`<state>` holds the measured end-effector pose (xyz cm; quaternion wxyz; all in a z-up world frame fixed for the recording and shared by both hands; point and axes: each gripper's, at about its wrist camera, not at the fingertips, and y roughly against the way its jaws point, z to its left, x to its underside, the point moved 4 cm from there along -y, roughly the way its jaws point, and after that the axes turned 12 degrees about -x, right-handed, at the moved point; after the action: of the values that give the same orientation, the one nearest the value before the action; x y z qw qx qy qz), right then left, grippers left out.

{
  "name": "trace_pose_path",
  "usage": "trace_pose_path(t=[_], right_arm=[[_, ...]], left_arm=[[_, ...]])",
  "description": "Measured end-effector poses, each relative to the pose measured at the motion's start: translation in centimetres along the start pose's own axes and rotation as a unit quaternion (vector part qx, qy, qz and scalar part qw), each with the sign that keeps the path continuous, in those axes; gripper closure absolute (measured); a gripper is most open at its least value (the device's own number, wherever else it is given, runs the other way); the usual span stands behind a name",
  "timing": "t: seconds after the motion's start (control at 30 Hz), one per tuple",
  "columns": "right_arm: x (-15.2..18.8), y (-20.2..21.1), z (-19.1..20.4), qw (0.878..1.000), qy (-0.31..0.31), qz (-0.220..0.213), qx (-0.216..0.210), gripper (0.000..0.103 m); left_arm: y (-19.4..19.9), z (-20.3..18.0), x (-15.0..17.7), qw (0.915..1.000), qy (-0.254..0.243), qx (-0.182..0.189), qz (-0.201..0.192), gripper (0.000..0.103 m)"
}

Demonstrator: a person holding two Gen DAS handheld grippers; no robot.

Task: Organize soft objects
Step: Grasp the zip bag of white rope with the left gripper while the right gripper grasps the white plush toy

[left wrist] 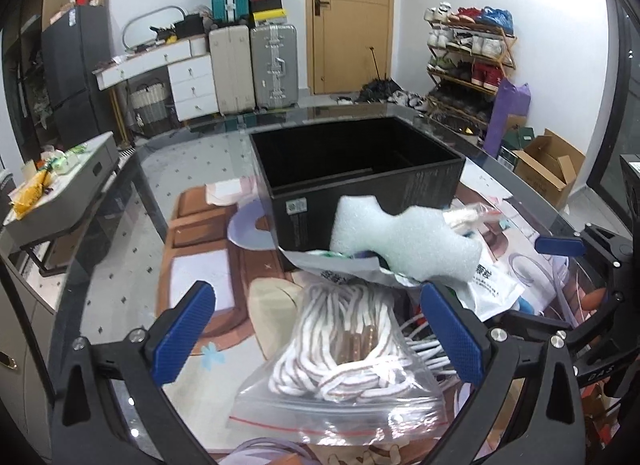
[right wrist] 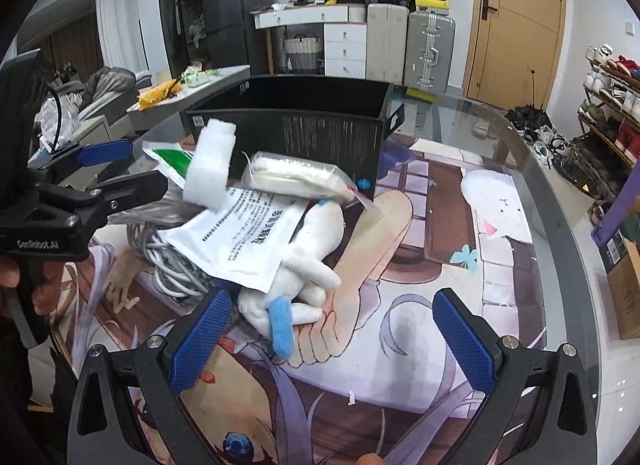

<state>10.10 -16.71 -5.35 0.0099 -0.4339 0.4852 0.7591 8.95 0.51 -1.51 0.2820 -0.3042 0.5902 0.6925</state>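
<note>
The soft things lie in a pile on the glass table (left wrist: 120, 193), right in front of the black box (left wrist: 360, 153), which looks empty from the left view. On top sits a white foam piece (left wrist: 404, 241). Near it are a clear bag of rope (left wrist: 344, 349), a white printed pouch (right wrist: 248, 241) and a white plush toy (right wrist: 288, 289).

The left gripper (left wrist: 320, 329) hangs spread wide over the rope bag, holding nothing. The right gripper (right wrist: 332, 337) is spread wide too, near the plush toy, with nothing in it.

I think the picking has hardly begun. Next, one gripper needs to go down, close on one soft thing and lift it into the box.

The grey cables (right wrist: 168, 261) are partly hidden under the pouch, and I cannot read its print
</note>
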Motion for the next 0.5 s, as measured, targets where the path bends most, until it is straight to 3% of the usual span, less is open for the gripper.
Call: trace_pose_path(t=[0.37, 0.5], right_arm=[[-0.9, -1.0, -0.4, 1.000, -0.003, 0.002, 0.012, 0.000], [-1.0, -1.0, -1.0, 1.000, -0.009, 0.002, 0.012, 0.004]], left_arm=[[-1.4, -0.1, 0.4, 0.9995, -0.003, 0.017, 0.024, 0.001], [-1.7, -0.2, 0.5, 0.9990, -0.007, 0.031, 0.031, 0.007]])
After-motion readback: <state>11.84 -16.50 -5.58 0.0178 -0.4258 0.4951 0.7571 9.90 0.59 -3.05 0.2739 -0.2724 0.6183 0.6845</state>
